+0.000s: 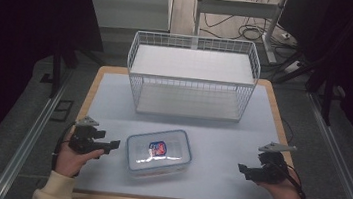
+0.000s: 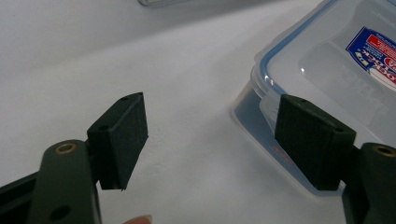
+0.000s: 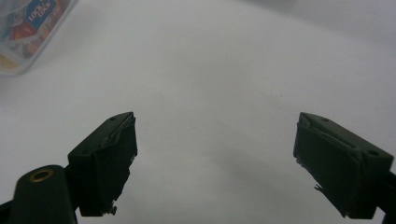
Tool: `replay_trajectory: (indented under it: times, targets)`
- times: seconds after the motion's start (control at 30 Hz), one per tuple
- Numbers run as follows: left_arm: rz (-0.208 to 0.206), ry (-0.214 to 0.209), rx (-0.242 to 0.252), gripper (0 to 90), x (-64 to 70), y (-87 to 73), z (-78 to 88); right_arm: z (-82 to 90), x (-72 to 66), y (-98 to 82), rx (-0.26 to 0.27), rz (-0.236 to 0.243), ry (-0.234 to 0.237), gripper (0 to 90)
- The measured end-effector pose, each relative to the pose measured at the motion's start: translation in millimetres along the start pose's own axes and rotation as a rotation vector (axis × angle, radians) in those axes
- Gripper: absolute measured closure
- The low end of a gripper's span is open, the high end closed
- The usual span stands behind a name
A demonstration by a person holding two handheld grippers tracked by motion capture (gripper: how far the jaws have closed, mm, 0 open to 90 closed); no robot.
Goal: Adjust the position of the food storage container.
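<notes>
On the white table mat [image 1: 219,149], one clear plastic food container [image 1: 159,152] lies near the front edge, left of centre. It is a rounded rectangle, shallow, with a see-through lid edged by a blue seal and a single red, white and blue label in the middle of the lid. Smooth and glossy, it catches the light.

Behind it, toward the far edge of the table, stands one white wire basket [image 1: 191,78], a rectangular box of thin coated grid, open at the top, with a pale flat floor.

Two grippers are in play, one in each of the person's hands. Each has two black jaws, blocky and matte, with finely ribbed pads and brass-coloured rivets at the arms.

The left gripper [image 1: 113,145] sits just beside the container's left end. In the left gripper view, its jaws stand wide apart and hold nothing, with one pad in front of the container's near corner [image 2: 280,93].

The right gripper [image 1: 242,169] rests well apart from the container, on the right side of the mat, its jaws also spread wide over bare mat [image 3: 215,84] and empty.
</notes>
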State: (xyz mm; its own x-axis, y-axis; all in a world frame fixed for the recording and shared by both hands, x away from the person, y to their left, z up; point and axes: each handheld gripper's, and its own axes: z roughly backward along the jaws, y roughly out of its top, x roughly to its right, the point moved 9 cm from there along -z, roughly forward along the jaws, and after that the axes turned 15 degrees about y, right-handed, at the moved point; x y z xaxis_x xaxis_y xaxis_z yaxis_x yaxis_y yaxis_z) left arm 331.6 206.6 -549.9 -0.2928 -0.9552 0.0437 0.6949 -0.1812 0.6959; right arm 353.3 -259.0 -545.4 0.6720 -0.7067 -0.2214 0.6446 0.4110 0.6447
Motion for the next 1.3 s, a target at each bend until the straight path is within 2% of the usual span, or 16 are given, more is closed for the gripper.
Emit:
replay_trajectory:
  times: [0.2, 0.4, 0.63, 0.73, 0.8, 0.87, 0.97, 1.03, 1.2, 1.3]
  targets:
    - [0.0, -0.023, -0.001, 24.8, 4.1, 1.7, -0.4, 1.7, 3.8, -1.5, 0.013, 0.004, -0.013, 14.1]
    - [-0.006, -0.039, 0.026, 25.1, 7.9, 6.8, 9.2, 4.8, 4.8, 0.2, 0.036, 0.005, -0.025, 14.6]
    - [-0.015, -0.054, 0.042, 27.4, 14.7, 12.2, 19.7, -0.2, 3.2, -0.7, 0.021, 0.023, -0.018, 15.8]
    - [-0.037, -0.08, 0.048, 33.4, 26.4, 16.6, 26.9, -0.6, 4.0, -1.5, 0.019, 0.02, -0.019, 15.8]
    - [-0.072, -0.097, 0.051, 38.3, 37.4, 18.2, 31.3, 0.2, 4.9, -1.5, 0.022, 0.016, -0.023, 15.8]
    - [-0.111, -0.129, 0.055, 53.2, 48.8, 18.9, 35.7, 0.9, 4.0, -1.2, 0.026, 0.012, -0.013, 15.8]
    - [-0.153, -0.18, 0.06, 70.1, 64.6, 20.1, 42.3, 1.1, -2.0, 1.3, 0.045, 0.003, 0.037, 16.0]
    - [-0.178, -0.214, 0.063, 79.0, 74.6, 20.0, 46.4, 1.0, -4.0, 2.4, 0.044, 0.014, 0.035, 16.0]
    - [-0.252, -0.269, 0.052, 86.6, 100.9, 17.3, 52.2, -1.6, -4.4, 1.3, 0.037, 0.016, 0.038, 16.0]
    - [-0.276, -0.306, 0.038, 88.1, 115.1, 13.5, 52.4, -2.5, -2.8, -0.5, 0.03, 0.014, 0.033, 16.0]
